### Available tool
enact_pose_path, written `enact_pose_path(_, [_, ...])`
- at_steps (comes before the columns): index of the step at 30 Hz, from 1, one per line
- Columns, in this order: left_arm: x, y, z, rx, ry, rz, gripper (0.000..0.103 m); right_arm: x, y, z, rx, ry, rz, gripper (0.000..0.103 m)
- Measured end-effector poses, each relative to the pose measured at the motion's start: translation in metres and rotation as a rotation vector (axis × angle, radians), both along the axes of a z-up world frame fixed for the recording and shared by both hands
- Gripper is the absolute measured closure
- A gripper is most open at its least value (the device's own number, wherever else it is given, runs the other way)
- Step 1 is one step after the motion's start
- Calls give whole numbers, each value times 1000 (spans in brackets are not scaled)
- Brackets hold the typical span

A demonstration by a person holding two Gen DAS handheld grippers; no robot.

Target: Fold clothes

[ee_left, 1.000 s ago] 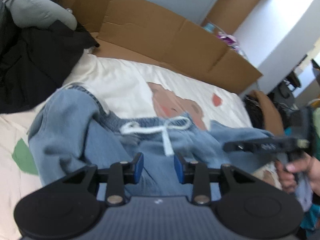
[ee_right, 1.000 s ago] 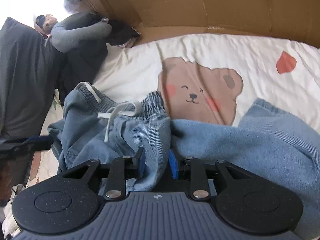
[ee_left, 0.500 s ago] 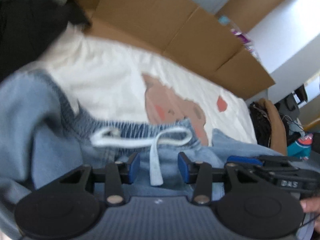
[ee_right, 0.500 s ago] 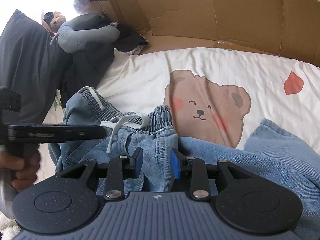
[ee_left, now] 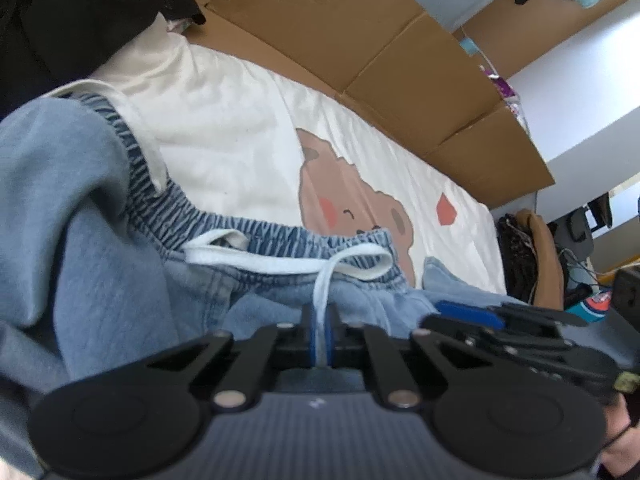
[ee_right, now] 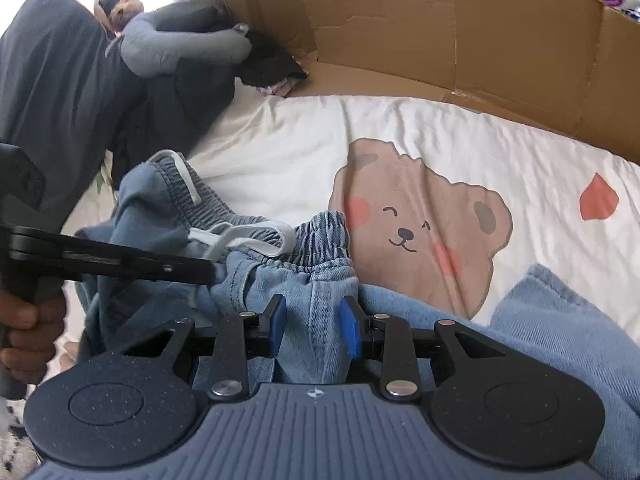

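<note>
One pair of light-blue denim trousers [ee_right: 304, 280] on the bear-print bed sheet [ee_right: 400, 140].
Left gripper [ee_left: 319, 336] jaws just closed, pinching its one white drawstring [ee_left: 320, 292]; right gripper [ee_right: 313, 328] jaws part-open, gripping a denim fold.

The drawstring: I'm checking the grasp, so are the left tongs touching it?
Touching. The left wrist view shows the left tongs closed on the white drawstring of the jeans.

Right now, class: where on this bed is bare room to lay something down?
Free: the cream sheet between the jeans' waistband, the cardboard wall and the bear print. Crowded: the dark clothes pile and the near edge under the jeans.
</note>
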State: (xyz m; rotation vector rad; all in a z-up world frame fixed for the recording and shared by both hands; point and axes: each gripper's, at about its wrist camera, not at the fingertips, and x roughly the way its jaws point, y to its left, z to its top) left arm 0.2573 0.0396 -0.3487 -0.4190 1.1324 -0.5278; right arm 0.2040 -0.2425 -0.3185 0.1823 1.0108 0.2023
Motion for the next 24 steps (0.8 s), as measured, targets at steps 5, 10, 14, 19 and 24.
enact_pose_path(5, [-16,12,21,-13,-26,-20,99,16,7,-3,-30,57,22,66])
enact_pose_path(10, [-38,30,42,-22,-46,-44,99,32,9,-10,-49,119,24,60])
enact_pose_path(14, [-56,48,51,-17,-40,-47,99,39,11,-20,-49,171,28,60])
enact_pose_path(19, [-75,63,53,4,-30,-60,99,37,18,-24,-93,194,90,80])
enact_pose_path(24, [-91,68,52,37,34,-78,99,28,3,-13,-35,161,20,91])
